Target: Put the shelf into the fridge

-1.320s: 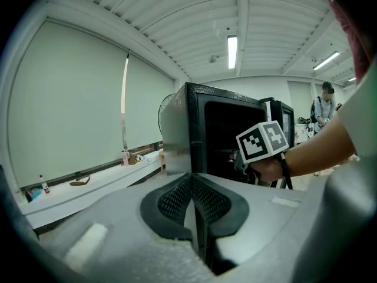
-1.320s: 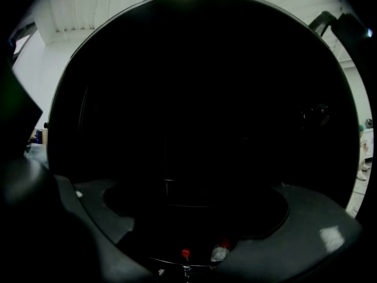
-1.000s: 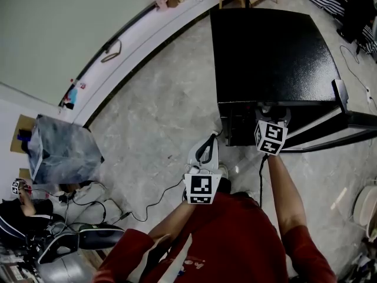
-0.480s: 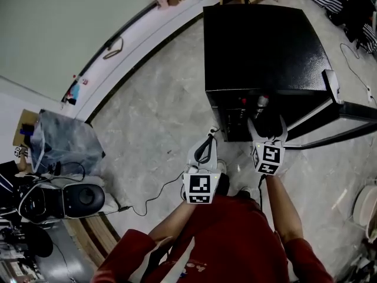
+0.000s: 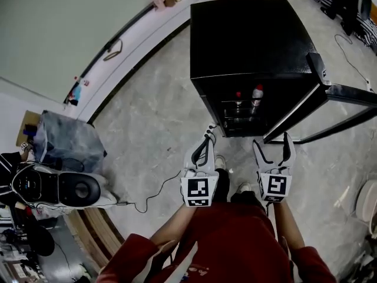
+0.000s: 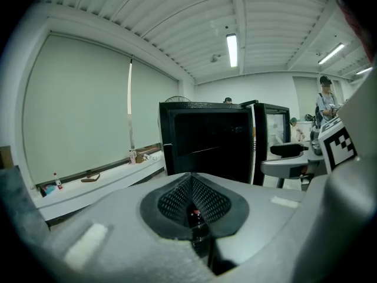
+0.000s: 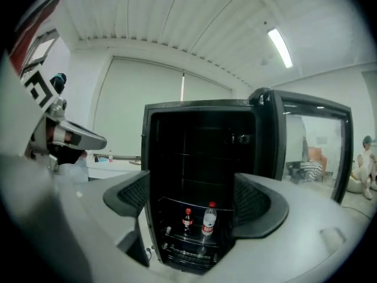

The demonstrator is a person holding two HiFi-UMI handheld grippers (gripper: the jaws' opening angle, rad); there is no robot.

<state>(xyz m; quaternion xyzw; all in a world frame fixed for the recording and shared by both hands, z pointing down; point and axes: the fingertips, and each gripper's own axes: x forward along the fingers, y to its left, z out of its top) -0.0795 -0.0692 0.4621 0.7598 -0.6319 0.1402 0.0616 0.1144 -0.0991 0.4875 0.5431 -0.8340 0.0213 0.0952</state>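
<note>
The black fridge stands on the floor ahead of me, its door swung open to the right. Inside, low down, a red-capped dark bottle and a clear bottle stand on a shelf; thin shelf edges show above them. My right gripper is open and holds nothing, a short way in front of the fridge opening. My left gripper is shut on nothing, its pads pressed together, left of the opening. From the left gripper view the fridge is seen from its left front.
A cable trails over the stone floor by my feet. A grey bag and camera gear sit at the left. A white ledge runs along the wall. A person stands beyond the fridge.
My right gripper has drawn back out of the fridge opening toward me, jaws open. The left gripper has stayed about where it was. The view has backed away from the fridge.
</note>
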